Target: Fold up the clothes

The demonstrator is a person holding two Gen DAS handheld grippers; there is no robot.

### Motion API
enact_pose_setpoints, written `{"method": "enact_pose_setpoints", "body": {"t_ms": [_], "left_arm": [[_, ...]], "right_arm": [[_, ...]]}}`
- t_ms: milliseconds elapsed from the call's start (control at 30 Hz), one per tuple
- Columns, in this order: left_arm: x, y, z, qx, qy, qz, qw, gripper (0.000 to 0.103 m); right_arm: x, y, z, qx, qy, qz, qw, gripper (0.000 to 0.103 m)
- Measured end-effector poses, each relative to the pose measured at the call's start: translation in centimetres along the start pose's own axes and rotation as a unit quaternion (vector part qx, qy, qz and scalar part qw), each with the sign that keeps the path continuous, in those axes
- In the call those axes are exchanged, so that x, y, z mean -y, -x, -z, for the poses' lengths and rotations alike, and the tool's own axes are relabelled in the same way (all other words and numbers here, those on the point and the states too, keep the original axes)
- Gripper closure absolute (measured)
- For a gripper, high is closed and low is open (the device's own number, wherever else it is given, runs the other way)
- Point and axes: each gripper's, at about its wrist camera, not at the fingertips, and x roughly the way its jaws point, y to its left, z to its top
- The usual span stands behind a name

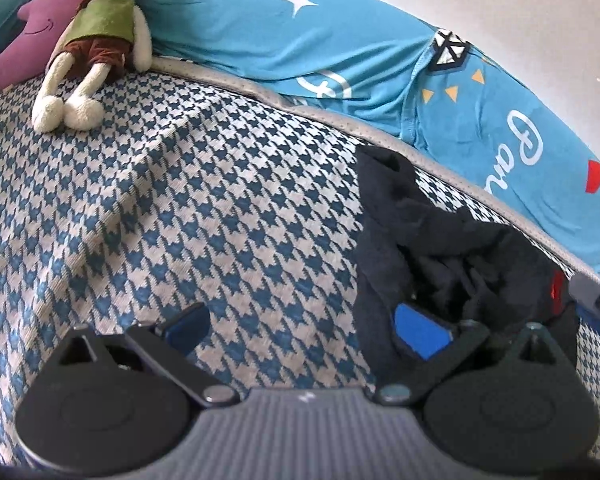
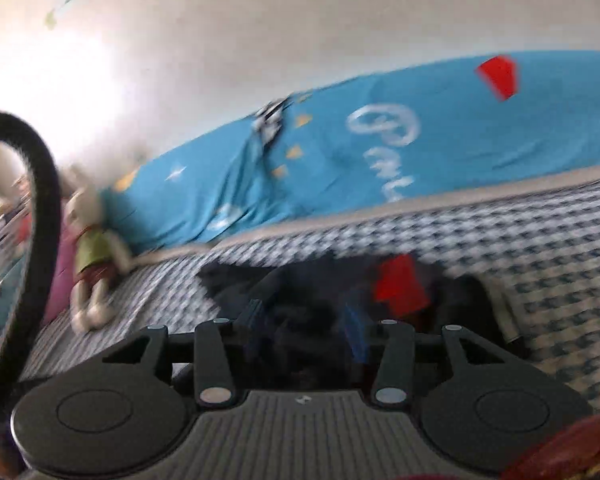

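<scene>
A crumpled black garment [image 1: 444, 256] with a red patch lies on the blue-and-white houndstooth bed cover [image 1: 180, 208]. My left gripper [image 1: 304, 324] is open wide just above the cover; its right finger [image 1: 420, 332] touches the garment's left edge, its left finger [image 1: 188, 320] is over bare cover. In the blurred right wrist view the garment [image 2: 300, 288] with its red patch [image 2: 400, 284] lies right in front of my right gripper [image 2: 306, 320], whose blue fingertips [image 2: 356, 328] stand part open around black cloth; whether they grip it is unclear.
A blue pillow [image 1: 300, 36] with white lettering lies along the wall behind the garment. A plush rabbit [image 1: 96, 40] and a purple plush [image 1: 32, 20] sit at the far left. A black cable [image 2: 40, 208] hangs at the left of the right wrist view.
</scene>
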Motion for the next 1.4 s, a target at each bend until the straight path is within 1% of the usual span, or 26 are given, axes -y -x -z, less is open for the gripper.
{"method": "enact_pose_setpoints", "body": {"t_ms": [100, 267, 333, 400, 467, 567, 733, 767, 800, 833, 900, 1000, 1033, 1100, 1200, 1300, 1400], "left_arm": [[-0.4, 0.1, -0.2, 0.000, 0.003, -0.007, 1.0000, 0.000], [-1.1, 0.0, -0.6, -0.002, 0.014, -0.010, 0.9999, 0.000], [-1.2, 0.0, -0.7, -0.003, 0.014, -0.012, 0.9998, 0.000], [-1.3, 0.0, -0.8, -0.004, 0.013, -0.014, 0.9998, 0.000], [-1.5, 0.1, -0.8, -0.005, 0.012, -0.016, 0.9998, 0.000], [-1.8, 0.2, -0.9, -0.005, 0.014, -0.016, 0.9997, 0.000], [-2.3, 0.5, -1.1, -0.004, 0.015, -0.018, 0.9997, 0.000], [-2.4, 0.6, -1.2, -0.002, 0.015, -0.019, 0.9997, 0.000], [-2.5, 0.7, -1.3, 0.000, 0.016, -0.020, 0.9997, 0.000], [-2.6, 0.8, -1.4, 0.003, 0.016, -0.021, 0.9996, 0.000], [-2.9, 1.1, -1.6, 0.008, 0.017, -0.023, 0.9996, 0.000], [-3.2, 1.5, -1.9, 0.015, 0.018, -0.026, 0.9994, 0.000], [-3.3, 1.6, -2.0, 0.018, 0.019, -0.026, 0.9993, 0.000], [-3.6, 1.9, -2.2, 0.023, 0.019, -0.028, 0.9991, 0.000], [-4.0, 2.3, -2.5, 0.030, 0.021, -0.031, 0.9988, 0.000], [-4.3, 2.7, -2.7, 0.039, 0.022, -0.035, 0.9984, 0.000], [-4.8, 2.9, -2.7, 0.047, 0.020, -0.041, 0.9978, 0.000]], "right_arm": [[-1.4, -0.5, 0.9, -0.026, 0.025, -0.027, 0.999, 0.058], [-3.4, -1.8, 2.2, -0.059, 0.055, -0.064, 0.995, 0.052], [-4.2, -2.2, 2.7, -0.066, 0.069, -0.078, 0.992, 0.048], [-4.9, -2.5, 3.1, -0.072, 0.083, -0.090, 0.990, 0.039], [-5.7, -2.8, 3.5, -0.078, 0.096, -0.098, 0.987, 0.036], [-6.5, -3.5, 4.0, -0.084, 0.114, -0.089, 0.986, 0.034], [-7.1, -5.2, 4.7, -0.087, 0.141, -0.033, 0.986, 0.034], [-7.1, -5.7, 4.8, -0.090, 0.142, -0.023, 0.986, 0.036], [-7.1, -6.1, 4.9, -0.093, 0.138, -0.019, 0.986, 0.046], [-7.1, -6.3, 5.0, -0.096, 0.136, -0.015, 0.986, 0.054], [-7.0, -6.8, 5.1, -0.105, 0.131, -0.007, 0.986, 0.081], [-7.2, -6.5, 5.2, -0.101, 0.120, -0.026, 0.987, 0.092], [-7.3, -6.2, 5.2, -0.096, 0.119, -0.036, 0.988, 0.093], [-8.1, -5.5, 5.3, -0.085, 0.124, -0.072, 0.986, 0.093], [-9.6, -4.4, 5.8, -0.082, 0.142, -0.128, 0.978, 0.093], [-11.2, -3.5, 6.6, -0.085, 0.172, -0.155, 0.969, 0.093], [-11.6, -3.3, 7.0, -0.086, 0.189, -0.152, 0.966, 0.093]]}}
